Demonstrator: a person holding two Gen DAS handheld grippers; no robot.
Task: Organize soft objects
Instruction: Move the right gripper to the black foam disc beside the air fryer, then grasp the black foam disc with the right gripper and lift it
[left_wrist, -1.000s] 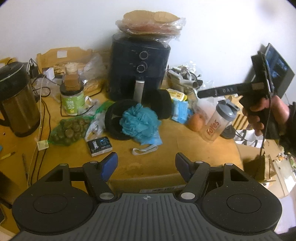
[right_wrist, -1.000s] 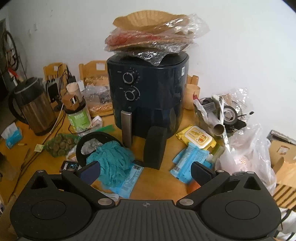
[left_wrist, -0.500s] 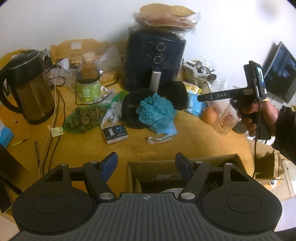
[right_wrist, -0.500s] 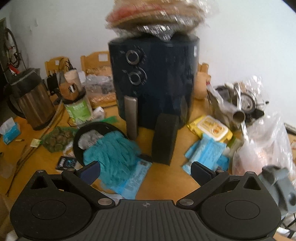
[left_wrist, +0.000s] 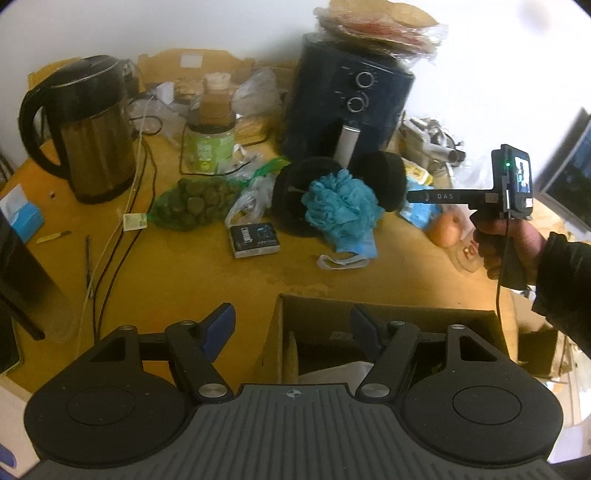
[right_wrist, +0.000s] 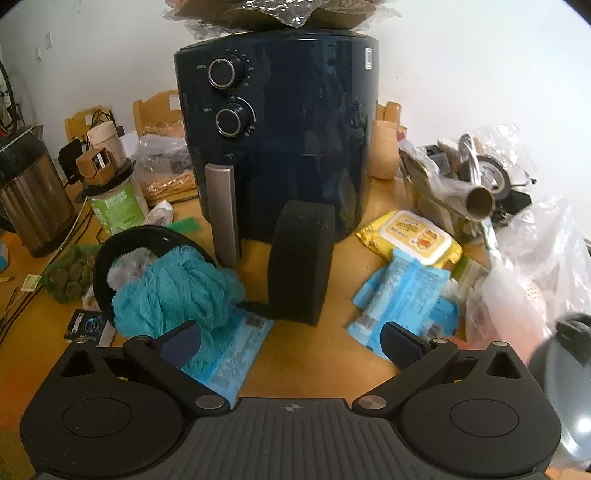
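1. Both tools stood released and empty over a crowded wooden surface (left_wrist: 184, 280): the left tool (left_wrist: 291, 328) hung with its jaws apart above the near edge, and the right tool (right_wrist: 291, 339) pointed with jaws wide at the soft goods in front of the air fryer (right_wrist: 280, 140).

2. The step in hand appeared to be the approach to a first pick; nothing had been gripped.

3. The teal mesh bath puff (right_wrist: 173, 291) lay half inside a round black sponge (right_wrist: 110, 258), at about 10 o'clock from the right tool; a second black sponge (right_wrist: 301, 262) stood on edge at 12 o'clock, against the fryer's front.

4. An open cardboard box (left_wrist: 388, 325) sat at the surface's near edge, directly under the left tool, and looked the likely destination.

5. The next move probably called for the right tool to drop onto the puff or the upright sponge and close gently, since both would squash and the puff's loose cord (left_wrist: 343, 262) could snag.

6. Around them: a steel kettle (left_wrist: 88, 129) at 10 o'clock in the left view, a netted bag of green produce (left_wrist: 192, 206), wipes (right_wrist: 410, 236), blue packets (right_wrist: 402, 295), a plain white wall (left_wrist: 147, 26) behind.
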